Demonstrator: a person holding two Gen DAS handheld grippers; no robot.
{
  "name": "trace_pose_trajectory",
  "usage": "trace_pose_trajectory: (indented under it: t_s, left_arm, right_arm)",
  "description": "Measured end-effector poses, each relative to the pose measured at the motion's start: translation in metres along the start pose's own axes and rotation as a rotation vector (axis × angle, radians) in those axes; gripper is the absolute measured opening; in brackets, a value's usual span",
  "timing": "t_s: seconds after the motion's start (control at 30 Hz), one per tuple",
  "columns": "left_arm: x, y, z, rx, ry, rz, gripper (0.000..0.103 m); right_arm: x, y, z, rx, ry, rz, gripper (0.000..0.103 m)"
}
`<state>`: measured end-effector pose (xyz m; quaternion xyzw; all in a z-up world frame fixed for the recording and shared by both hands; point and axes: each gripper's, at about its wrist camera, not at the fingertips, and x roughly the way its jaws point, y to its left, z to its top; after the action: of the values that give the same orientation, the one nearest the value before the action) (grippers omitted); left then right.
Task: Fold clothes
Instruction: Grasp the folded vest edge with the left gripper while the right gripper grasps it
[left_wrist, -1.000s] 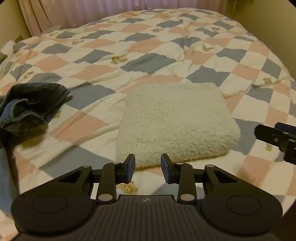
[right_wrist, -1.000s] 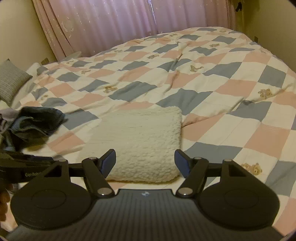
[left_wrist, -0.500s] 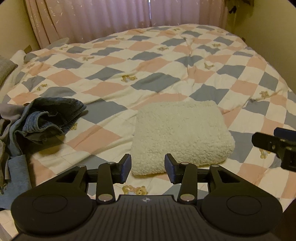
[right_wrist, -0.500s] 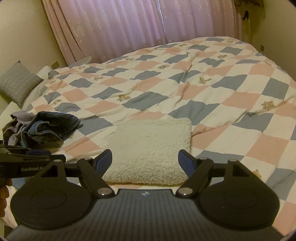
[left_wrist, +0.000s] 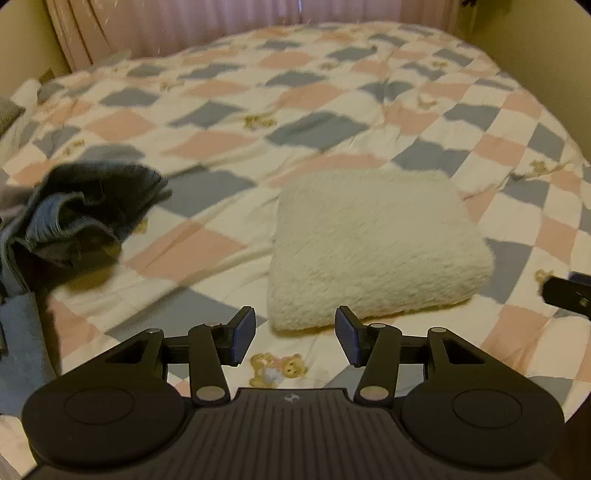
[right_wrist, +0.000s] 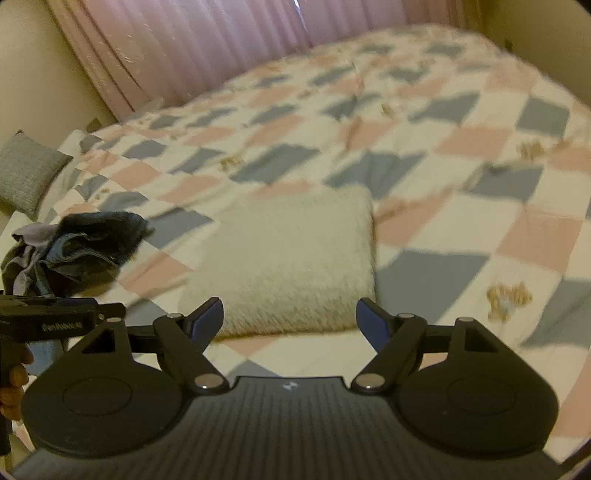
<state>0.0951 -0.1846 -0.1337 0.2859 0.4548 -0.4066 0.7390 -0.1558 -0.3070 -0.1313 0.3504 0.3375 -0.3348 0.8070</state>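
Fleece (left_wrist: 373, 243) lies folded on the quilt (left_wrist: 229, 107); jeans (left_wrist: 85, 214) heaped, unfolded; left gripper (left_wrist: 295, 338) and right gripper (right_wrist: 290, 319) gape empty.

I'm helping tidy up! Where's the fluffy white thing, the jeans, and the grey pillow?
fluffy white folded garment (left_wrist: 373, 243), left wrist view, middle of its top face.
jeans (left_wrist: 92, 210), left wrist view, crumpled dark denim.
grey pillow (right_wrist: 27, 171), right wrist view, its centre.
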Motion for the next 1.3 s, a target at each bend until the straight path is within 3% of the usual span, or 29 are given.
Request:
trace_pose_trajectory:
  t_s: [0.1, 0.27, 0.43, 0.53, 0.67, 0.8, 0.83, 0.93, 1.07, 1.17, 1.3]
  left_arm:
    - [0.025, 0.021, 0.006, -0.031, 0.008, -0.043, 0.062]
    - [0.093, 0.063, 0.021, -0.211, 0.06, -0.231, 0.077]
    - [0.168, 0.09, 0.016, -0.456, 0.128, -0.37, 0.085]
    - [0.199, 0.097, 0.008, -0.547, 0.137, -0.419, 0.09]
    - [0.233, 0.098, -0.004, -0.629, 0.169, -0.471, 0.096]
    - [0.249, 0.094, -0.01, -0.676, 0.175, -0.525, 0.095]
    - [0.251, 0.093, -0.009, -0.675, 0.173, -0.532, 0.091]
    - [0.254, 0.094, -0.006, -0.686, 0.168, -0.577, 0.068]
    - [0.245, 0.09, 0.002, -0.644, 0.137, -0.587, 0.04]
    - [0.231, 0.085, 0.0, -0.622, 0.126, -0.588, 0.03]
    - [0.202, 0.068, -0.016, -0.624, 0.143, -0.62, 0.025]
  right_arm:
    - [0.024, -0.021, -0.013, 0.108, 0.058, 0.039, 0.078]
    - [0.077, -0.053, -0.043, 0.367, 0.104, 0.166, 0.078]
    - [0.129, -0.086, -0.068, 0.729, 0.04, 0.241, 0.084]
    - [0.153, -0.098, -0.085, 0.937, -0.004, 0.273, 0.087]
    - [0.178, -0.101, -0.099, 1.059, -0.056, 0.259, 0.092]
    - [0.198, -0.092, -0.095, 1.066, -0.106, 0.269, 0.094]
    - [0.202, -0.088, -0.092, 1.053, -0.116, 0.273, 0.087]
    - [0.217, -0.079, -0.084, 1.02, -0.135, 0.26, 0.083]
    - [0.226, -0.073, -0.08, 1.009, -0.147, 0.259, 0.06]
    - [0.214, -0.08, -0.076, 0.984, -0.119, 0.302, 0.052]
    - [0.185, -0.103, -0.061, 0.914, -0.071, 0.346, 0.051]
